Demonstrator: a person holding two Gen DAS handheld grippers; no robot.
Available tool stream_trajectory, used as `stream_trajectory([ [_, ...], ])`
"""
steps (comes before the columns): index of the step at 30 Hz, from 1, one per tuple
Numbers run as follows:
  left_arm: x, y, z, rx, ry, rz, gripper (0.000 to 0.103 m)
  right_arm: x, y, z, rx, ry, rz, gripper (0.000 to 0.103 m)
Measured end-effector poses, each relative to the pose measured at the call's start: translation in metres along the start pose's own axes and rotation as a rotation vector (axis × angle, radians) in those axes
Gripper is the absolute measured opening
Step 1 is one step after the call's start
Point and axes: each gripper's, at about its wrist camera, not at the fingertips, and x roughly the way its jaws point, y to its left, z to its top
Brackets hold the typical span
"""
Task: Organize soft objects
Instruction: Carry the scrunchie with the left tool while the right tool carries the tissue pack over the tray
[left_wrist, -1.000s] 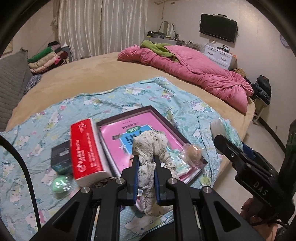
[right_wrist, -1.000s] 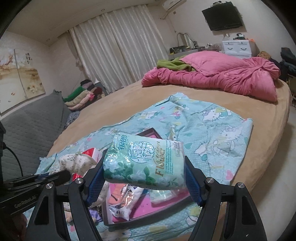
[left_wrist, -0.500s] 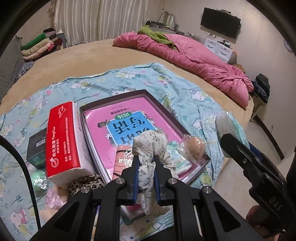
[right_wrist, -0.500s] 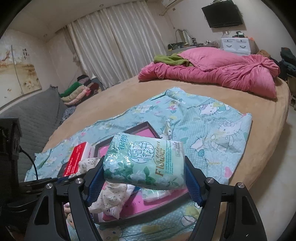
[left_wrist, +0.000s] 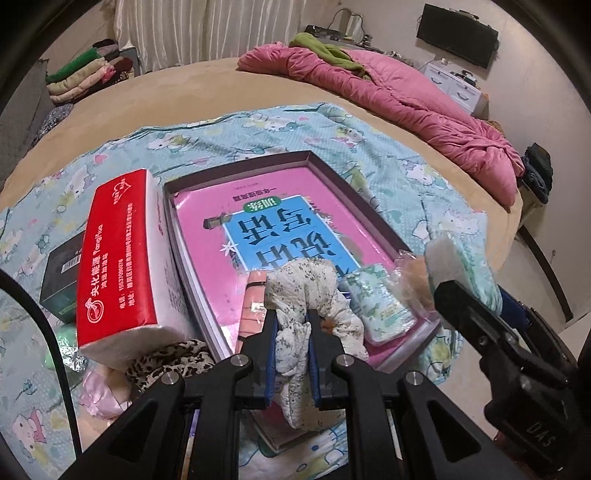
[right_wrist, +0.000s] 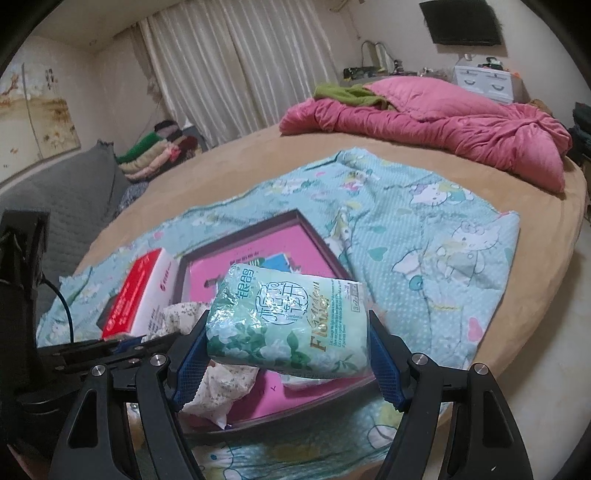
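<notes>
Hanging from the left gripper (left_wrist: 290, 345), whose jaws pinch it tight, the floral cloth (left_wrist: 303, 295) droops over the tray (left_wrist: 354, 184); its loose tail could snag the rim. The right gripper (right_wrist: 286, 354) clamps a tissue pack (right_wrist: 291, 325) above the same tray; the slick wrapper might slip out, or the two could collide.

Floral white cloth (left_wrist: 295, 295), pink quilt (left_wrist: 406, 99)
</notes>
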Motion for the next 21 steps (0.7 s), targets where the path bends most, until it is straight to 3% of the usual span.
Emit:
stream_trajectory([
  [21,0.016,0.01,-0.009,-0.022,0.038,0.006,0.015,0.044,0.01,-0.019,-0.079,0.132,-0.017,0.078],
])
